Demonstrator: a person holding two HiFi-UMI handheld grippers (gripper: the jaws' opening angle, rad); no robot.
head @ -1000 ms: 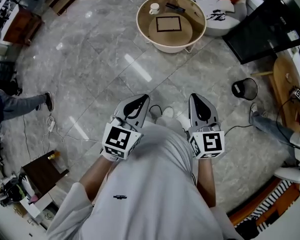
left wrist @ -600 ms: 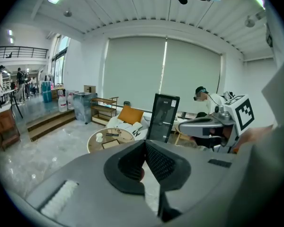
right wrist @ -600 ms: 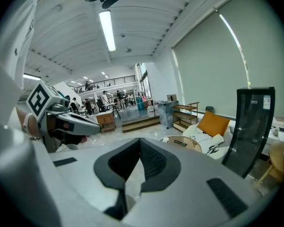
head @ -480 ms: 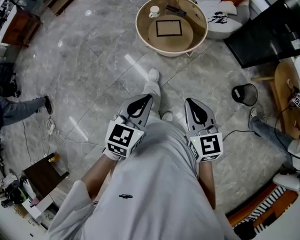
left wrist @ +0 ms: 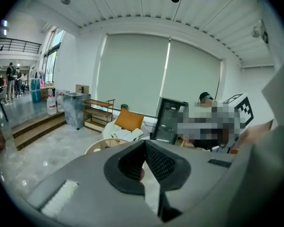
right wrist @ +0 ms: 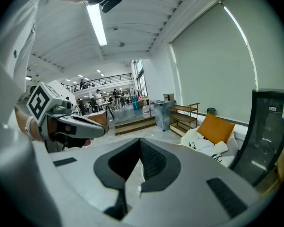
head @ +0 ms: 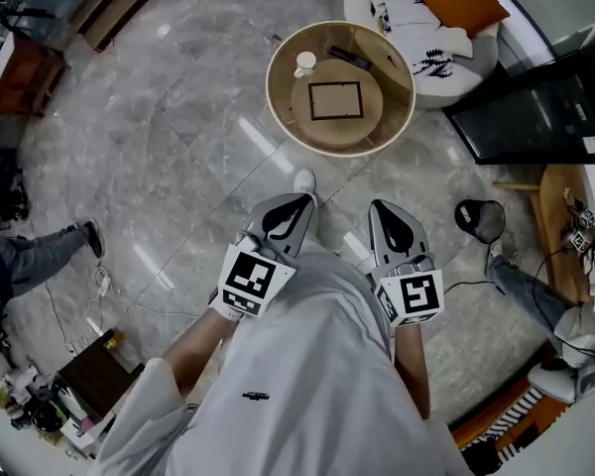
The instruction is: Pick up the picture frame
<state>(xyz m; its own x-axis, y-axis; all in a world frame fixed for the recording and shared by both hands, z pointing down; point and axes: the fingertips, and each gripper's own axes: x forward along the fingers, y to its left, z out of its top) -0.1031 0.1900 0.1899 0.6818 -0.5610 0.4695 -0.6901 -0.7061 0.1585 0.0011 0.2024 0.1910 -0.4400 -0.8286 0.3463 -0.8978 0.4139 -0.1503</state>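
L tongs point(head: 299, 202), R tongs point(head: 378, 209) pressed together; picture frame point(head: 336, 100) on round table point(head: 275, 85), pic unreadable.

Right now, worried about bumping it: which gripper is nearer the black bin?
Right. The right gripper has the black bin off its outer side; the left gripper is farther away.

No word, number or brand can be read. The dark mark on the shirt point(head: 255, 396) and the pale labels on the black cabinet point(head: 535, 117) are too small to make out. The left gripper point(head: 303, 202) and right gripper point(head: 379, 208) carry only square black-and-white marker patterns.
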